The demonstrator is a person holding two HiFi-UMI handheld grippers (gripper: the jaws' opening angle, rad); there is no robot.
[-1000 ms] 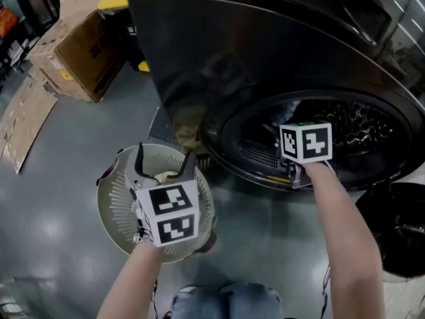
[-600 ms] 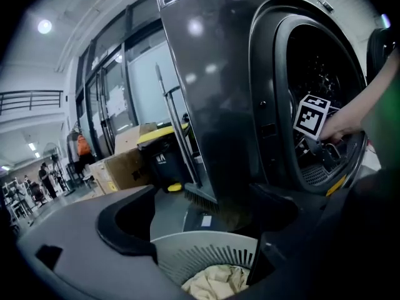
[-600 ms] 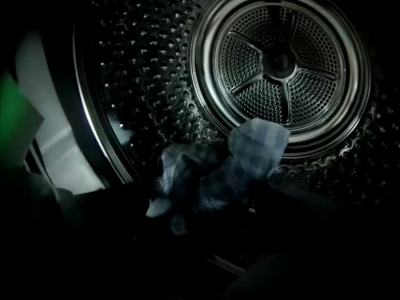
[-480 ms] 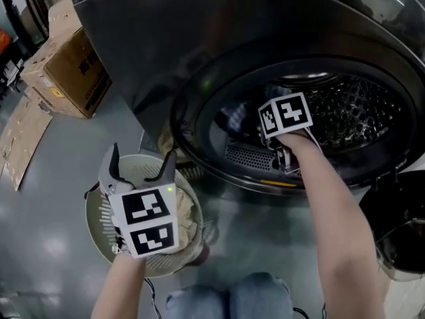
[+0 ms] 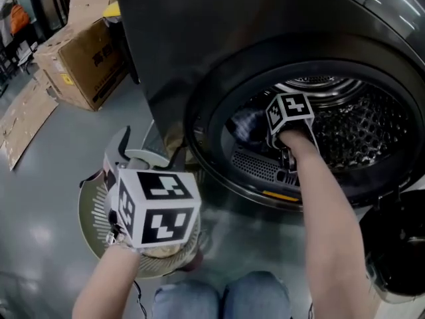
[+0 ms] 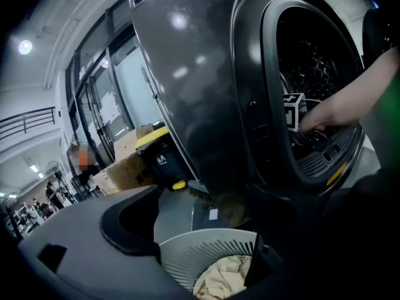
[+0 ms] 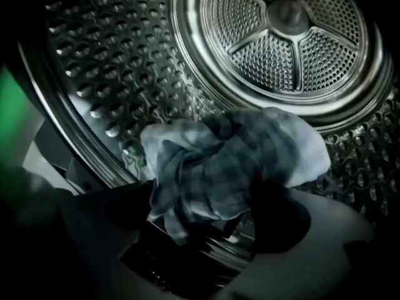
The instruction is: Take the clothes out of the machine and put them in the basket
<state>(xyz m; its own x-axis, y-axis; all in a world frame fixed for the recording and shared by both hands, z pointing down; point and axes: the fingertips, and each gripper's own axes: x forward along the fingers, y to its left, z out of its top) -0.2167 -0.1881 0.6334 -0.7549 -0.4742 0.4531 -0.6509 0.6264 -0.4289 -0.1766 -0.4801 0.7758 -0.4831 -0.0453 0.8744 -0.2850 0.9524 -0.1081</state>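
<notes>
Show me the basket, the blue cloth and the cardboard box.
basket [image 6: 194, 261], left gripper view, slatted inner wall.
blue cloth [image 7: 225, 161], right gripper view, middle of the bundle.
cardboard box [image 5: 93, 65], head view, side face.

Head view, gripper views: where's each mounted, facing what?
Head view: person's head, steeply down at machine, basket; left forearm, right forearm show.
Left gripper view: left hand-held gripper, over basket, toward machine; right forearm shows.
Right gripper view: right hand-held gripper, inside drum, at blue cloth between open jaws, just narrowed.
Shared: head, left views show basket.
</notes>
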